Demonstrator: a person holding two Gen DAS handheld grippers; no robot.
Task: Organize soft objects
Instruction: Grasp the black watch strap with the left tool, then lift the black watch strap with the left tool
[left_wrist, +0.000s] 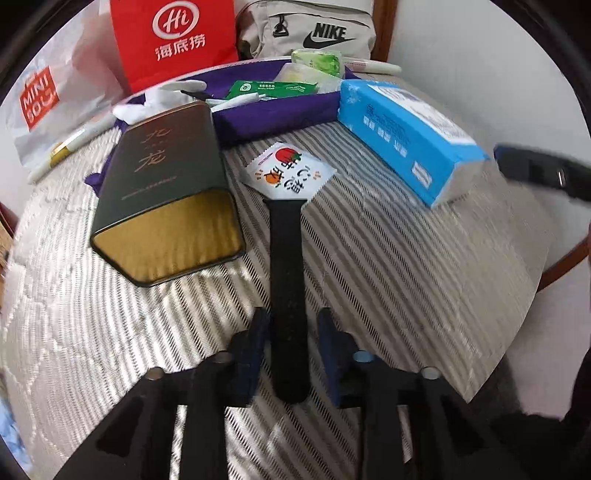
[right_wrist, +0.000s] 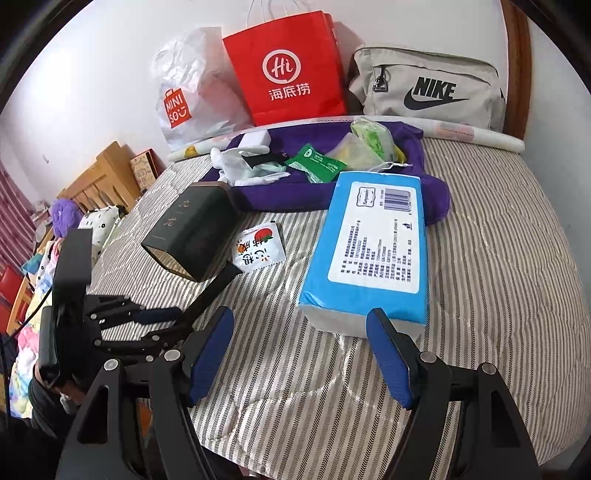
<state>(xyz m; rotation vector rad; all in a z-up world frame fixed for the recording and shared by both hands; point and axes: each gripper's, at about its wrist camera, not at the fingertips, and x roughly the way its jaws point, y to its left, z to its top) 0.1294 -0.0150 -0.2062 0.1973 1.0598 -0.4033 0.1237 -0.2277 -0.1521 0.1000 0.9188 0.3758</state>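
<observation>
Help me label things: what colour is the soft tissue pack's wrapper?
Light blue plastic tissue pack with a white printed label; clearest in the right wrist view.

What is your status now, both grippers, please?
Left gripper astride black strap, grip unclear. Right gripper open, at blue tissue pack. Dark tin beside strap.

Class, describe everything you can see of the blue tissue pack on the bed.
The blue tissue pack is a soft rectangular block in glossy blue plastic wrap. Its top carries a white label with a barcode and small print; the near end shows white. It lies flat on the striped bedcover, label up, its far end against the purple cloth. The right tongs stand open just before its near end, not gripping it.
</observation>
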